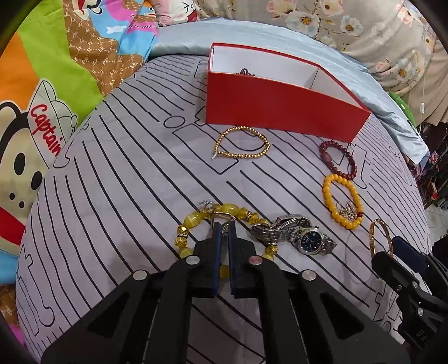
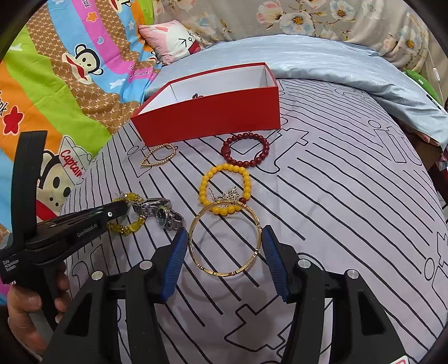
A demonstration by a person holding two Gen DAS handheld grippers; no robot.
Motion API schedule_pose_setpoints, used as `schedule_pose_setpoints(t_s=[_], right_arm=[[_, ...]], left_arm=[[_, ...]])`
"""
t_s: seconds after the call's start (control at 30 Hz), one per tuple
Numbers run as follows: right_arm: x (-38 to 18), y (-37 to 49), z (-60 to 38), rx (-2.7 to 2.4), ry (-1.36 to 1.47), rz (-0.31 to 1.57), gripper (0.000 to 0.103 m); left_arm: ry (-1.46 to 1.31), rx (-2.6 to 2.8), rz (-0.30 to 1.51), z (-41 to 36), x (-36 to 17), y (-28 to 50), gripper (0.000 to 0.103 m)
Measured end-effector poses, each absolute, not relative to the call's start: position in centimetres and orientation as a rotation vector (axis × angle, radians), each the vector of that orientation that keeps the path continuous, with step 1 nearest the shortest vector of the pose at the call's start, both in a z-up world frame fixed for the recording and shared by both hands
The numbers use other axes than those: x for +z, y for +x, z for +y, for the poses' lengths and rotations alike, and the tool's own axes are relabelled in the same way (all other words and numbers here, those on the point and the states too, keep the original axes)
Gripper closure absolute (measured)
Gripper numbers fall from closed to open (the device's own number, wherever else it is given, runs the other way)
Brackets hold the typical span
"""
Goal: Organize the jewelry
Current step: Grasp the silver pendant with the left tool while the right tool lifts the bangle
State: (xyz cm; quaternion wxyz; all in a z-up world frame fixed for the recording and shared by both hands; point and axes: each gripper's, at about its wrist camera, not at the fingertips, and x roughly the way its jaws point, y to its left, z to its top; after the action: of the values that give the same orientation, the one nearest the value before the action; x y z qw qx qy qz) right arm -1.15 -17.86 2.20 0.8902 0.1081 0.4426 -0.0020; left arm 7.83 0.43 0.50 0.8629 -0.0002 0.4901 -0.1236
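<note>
Our left claw (image 1: 224, 224) pinches the yellow glass-bead bracelet (image 1: 224, 212) by its clasp; it may snag the watch (image 1: 296, 233). Right claw (image 2: 224, 238) gapes around the gold bangle (image 2: 224, 240).

Both views are bright and evenly lit, soft indoor light from overhead by the look of it, colours nice and punchy. Shadows are faint, just a soft smudge on the bedspread (image 2: 350, 196) under the gold bangle (image 2: 225, 245) and below the red box (image 1: 280, 112). Small glints on the watch (image 1: 296, 233) and the round metal rivets on the tools, no real glare. Heavy fisheye bend: the bedspread's stripes curve hard toward its edges, and black vignette eats every corner of the frame. Centre is sharp, but the floral fabric (image 1: 350, 25) along the top goes a bit mushy, with some compression smear
</note>
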Motion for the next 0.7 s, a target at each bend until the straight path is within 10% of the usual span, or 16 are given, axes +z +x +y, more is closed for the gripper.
schedule_pose_setpoints(t_s=[0.7], right_arm=[[4.3, -2.0, -17.7, 0.0, 0.214, 0.868, 0.05]], left_arm=[[-0.054, -0.318, 0.964, 1.3, 4.6, 6.4, 0.103]])
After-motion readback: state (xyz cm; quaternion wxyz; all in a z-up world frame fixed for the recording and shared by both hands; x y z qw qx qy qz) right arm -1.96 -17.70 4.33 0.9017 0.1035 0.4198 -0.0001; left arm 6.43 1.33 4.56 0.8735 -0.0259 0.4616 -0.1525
